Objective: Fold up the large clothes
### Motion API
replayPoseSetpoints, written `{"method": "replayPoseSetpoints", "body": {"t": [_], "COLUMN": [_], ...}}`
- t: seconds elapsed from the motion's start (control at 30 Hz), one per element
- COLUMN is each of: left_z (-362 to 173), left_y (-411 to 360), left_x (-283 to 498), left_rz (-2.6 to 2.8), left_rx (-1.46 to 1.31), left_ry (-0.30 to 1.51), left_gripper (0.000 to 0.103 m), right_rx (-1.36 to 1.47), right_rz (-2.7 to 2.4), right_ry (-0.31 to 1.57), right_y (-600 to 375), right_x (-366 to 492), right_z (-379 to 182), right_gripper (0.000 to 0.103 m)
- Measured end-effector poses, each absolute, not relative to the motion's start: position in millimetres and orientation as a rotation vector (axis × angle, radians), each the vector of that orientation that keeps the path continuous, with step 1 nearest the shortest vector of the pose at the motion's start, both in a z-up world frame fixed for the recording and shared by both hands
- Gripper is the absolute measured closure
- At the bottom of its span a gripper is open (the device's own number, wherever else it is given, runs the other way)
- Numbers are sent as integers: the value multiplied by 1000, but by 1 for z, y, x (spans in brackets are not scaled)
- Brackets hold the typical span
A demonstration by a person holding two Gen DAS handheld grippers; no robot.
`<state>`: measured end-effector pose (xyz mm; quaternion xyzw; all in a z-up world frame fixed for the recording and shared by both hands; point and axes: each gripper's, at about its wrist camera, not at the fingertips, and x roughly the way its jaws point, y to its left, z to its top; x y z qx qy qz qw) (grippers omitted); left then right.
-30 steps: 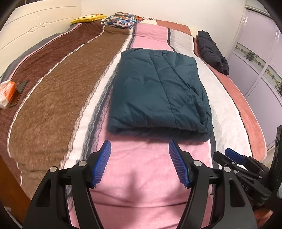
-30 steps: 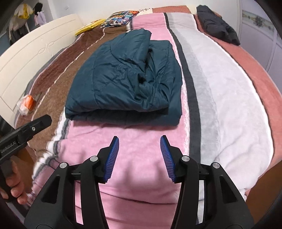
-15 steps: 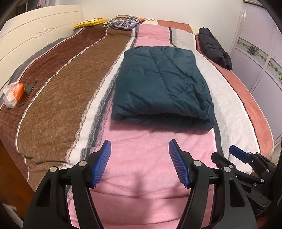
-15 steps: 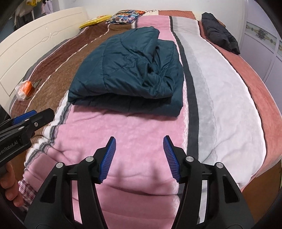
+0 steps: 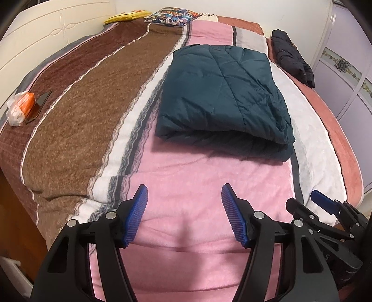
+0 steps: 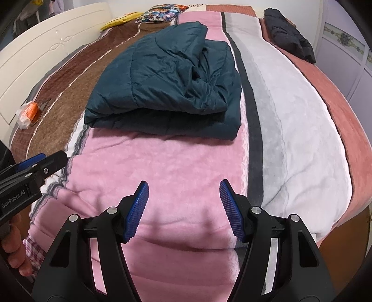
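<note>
Farther back now, both grippers' fingers [image 5: 229, 216] [image 6: 137, 211] spread wide and empty, folded teal jacket [image 5: 223, 93] well ahead.

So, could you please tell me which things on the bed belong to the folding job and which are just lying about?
Job: teal padded jacket, folded; left tongs and right tongs, both open.

Lying about: black garment, orange packet, phone, patterned pillow, yellow pillow.
</note>
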<state>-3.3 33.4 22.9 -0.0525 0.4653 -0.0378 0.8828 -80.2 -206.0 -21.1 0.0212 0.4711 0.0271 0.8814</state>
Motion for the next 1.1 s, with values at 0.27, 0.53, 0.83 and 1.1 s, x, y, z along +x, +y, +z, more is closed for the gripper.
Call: {"method": "replayPoseSetpoints", "body": {"t": [0.27,0.53,0.83,1.1], "left_z": [18,17,16,16], "left_y": [36,35,34,33], "left_x": [-2,-1,0,0], "left_rz": [-63,-62,-61,-60], "left_rx": [-119,-114,-109,-109], "left_ry": [994,998,999,1000], "left_gripper": [43,43,43,44], "right_rx": [50,52,57,62], "right_rz": [49,51,51,43], "right_ry": [1009,1010,1017,1022], "right_y": [-207,-208,-208,-209], "right_x": [-79,-78,-74,-74], "right_z": [-27,-28,-30,-30], "right_gripper": [40,40,40,40]}}
